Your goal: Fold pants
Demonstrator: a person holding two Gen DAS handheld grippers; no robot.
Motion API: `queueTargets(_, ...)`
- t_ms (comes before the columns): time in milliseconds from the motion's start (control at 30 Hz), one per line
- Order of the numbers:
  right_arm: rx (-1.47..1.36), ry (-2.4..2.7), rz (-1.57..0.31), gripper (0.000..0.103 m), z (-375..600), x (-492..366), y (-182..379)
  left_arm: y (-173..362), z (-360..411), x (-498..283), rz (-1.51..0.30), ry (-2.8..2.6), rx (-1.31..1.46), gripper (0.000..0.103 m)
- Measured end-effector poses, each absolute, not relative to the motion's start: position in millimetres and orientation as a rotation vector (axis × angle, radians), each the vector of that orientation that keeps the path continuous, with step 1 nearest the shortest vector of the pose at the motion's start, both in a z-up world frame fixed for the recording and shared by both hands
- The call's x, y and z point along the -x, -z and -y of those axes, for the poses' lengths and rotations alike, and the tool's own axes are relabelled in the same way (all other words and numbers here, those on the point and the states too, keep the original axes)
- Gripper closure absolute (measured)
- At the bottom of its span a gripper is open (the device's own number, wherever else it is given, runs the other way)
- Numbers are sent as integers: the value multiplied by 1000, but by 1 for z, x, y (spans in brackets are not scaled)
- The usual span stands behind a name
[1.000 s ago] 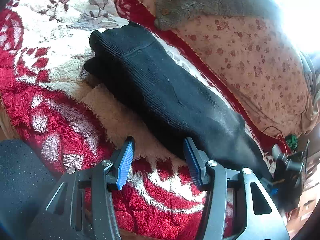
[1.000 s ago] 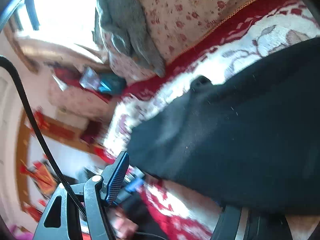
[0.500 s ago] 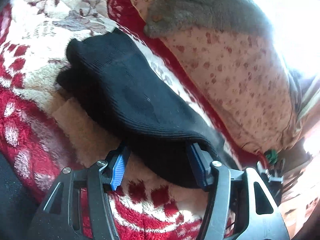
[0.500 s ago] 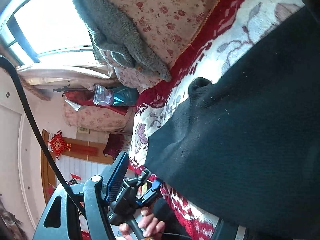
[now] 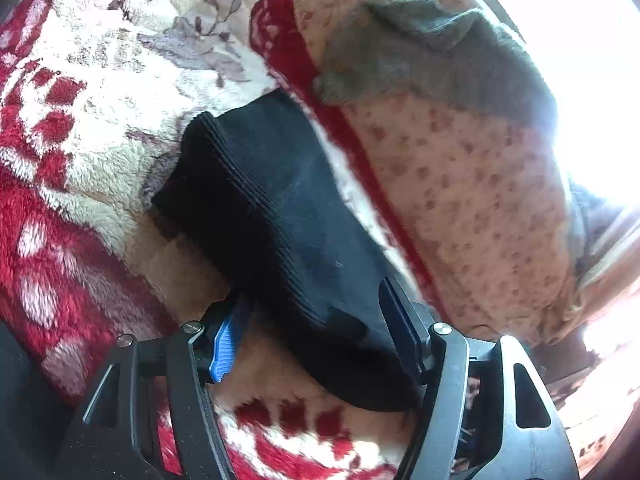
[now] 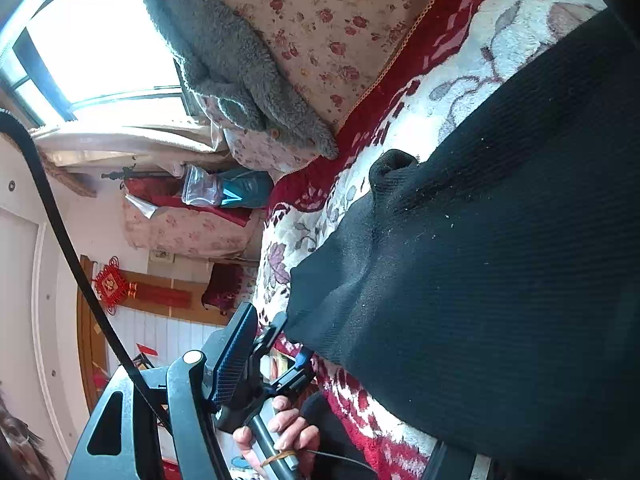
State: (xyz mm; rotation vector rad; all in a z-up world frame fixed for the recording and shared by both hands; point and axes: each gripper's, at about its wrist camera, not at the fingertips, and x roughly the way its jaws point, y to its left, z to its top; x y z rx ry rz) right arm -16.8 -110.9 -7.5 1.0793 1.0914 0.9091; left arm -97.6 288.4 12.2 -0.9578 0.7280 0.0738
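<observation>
The black ribbed pants (image 5: 280, 216) lie on a red and cream fleece blanket (image 5: 80, 120), stretching from the view's middle down into my left gripper (image 5: 316, 332). Its jaws stand wide apart with the near end of the pants between them, the blue pads not pressing the cloth. In the right wrist view the pants (image 6: 500, 260) fill the right half. My right gripper's left finger (image 6: 234, 354) stands clear of the cloth; the right finger is hidden under the pants. The left gripper's handle, held by a hand (image 6: 280, 432), shows at the pants' far end.
A floral quilt (image 5: 460, 184) with a grey fleece garment (image 5: 420, 48) on it lies just beyond the pants, along a red border. A bright window (image 6: 100, 40) and a bag on more bedding (image 6: 224, 192) are farther off.
My left gripper has moved forward so the pants' end now sits between its jaws. The right wrist view has swung and closed in on the pants.
</observation>
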Motion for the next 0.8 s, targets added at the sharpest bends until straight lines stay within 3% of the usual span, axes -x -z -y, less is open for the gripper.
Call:
queueTargets(100,-1078,-895,-1085,37,111,18,10,-7,-294,88,-736,-77,983,39)
queueTargets(167,-1098,-859,-1079,56,112,18,14,-9,-293,80,-753,-79,960,40)
queueTargets(200,-1117,-847,-1078,60,114,18,17,-13,-291,75,-776,-84,928,57)
queueTargets(267,-1185,-838,-1072,73,121,18,26,-26,-288,64,-806,-104,850,80)
queueTargets(333,-1228,-851,-1057,81,129,19,26,-51,-285,59,-773,-69,806,85)
queueTargets(467,-1169,-884,-987,82,134,22,0,-101,-273,55,-721,-37,714,87)
queueTargets(567,-1162,-882,-990,82,135,23,-6,-110,-267,56,-767,-75,654,87)
queueTargets(800,-1027,-859,-1165,82,113,35,12,-36,-295,62,-969,-213,669,85)
